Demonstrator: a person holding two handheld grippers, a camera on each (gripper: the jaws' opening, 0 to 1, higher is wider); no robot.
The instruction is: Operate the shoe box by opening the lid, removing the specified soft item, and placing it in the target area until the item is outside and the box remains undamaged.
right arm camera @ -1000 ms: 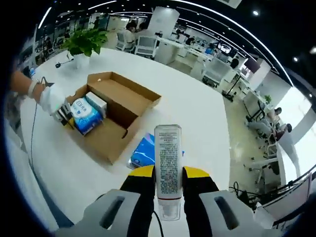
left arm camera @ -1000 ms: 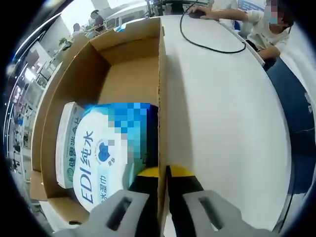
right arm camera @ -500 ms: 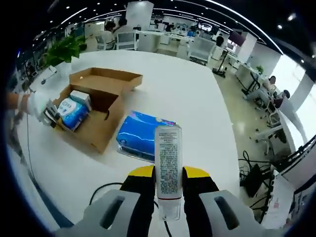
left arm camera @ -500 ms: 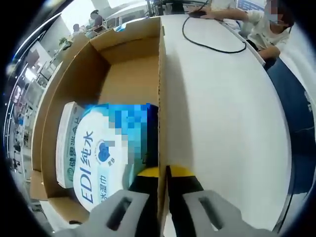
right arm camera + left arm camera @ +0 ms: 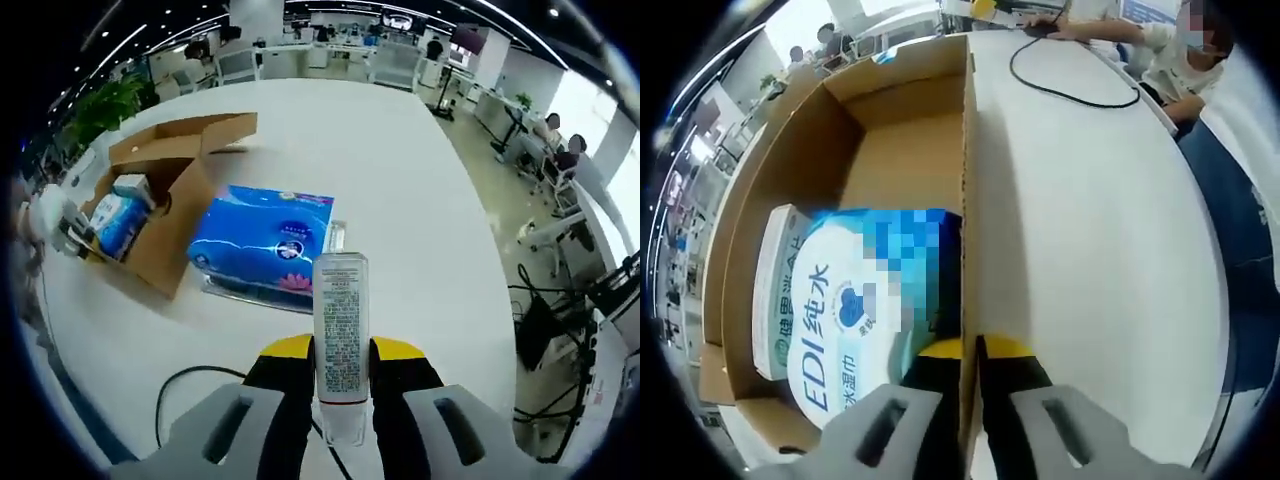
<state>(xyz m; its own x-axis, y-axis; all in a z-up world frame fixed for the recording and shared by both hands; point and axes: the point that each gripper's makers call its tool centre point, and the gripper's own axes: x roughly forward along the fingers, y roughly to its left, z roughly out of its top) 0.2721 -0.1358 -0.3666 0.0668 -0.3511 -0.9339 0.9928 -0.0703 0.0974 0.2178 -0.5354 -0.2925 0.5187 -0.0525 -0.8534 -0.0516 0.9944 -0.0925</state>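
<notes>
While right tongs [image 5: 340,385] grip a bottle [image 5: 340,335], pack [image 5: 855,310] reads "EDI".

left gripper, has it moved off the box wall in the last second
No. The left gripper stays clamped on the cardboard box wall, and the wipes pack beside it sits as before.

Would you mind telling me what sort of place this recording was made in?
Most likely an open-plan office: rows of desks and chairs at the back, ceiling spotlights, and a person seated at the large white table.
</notes>
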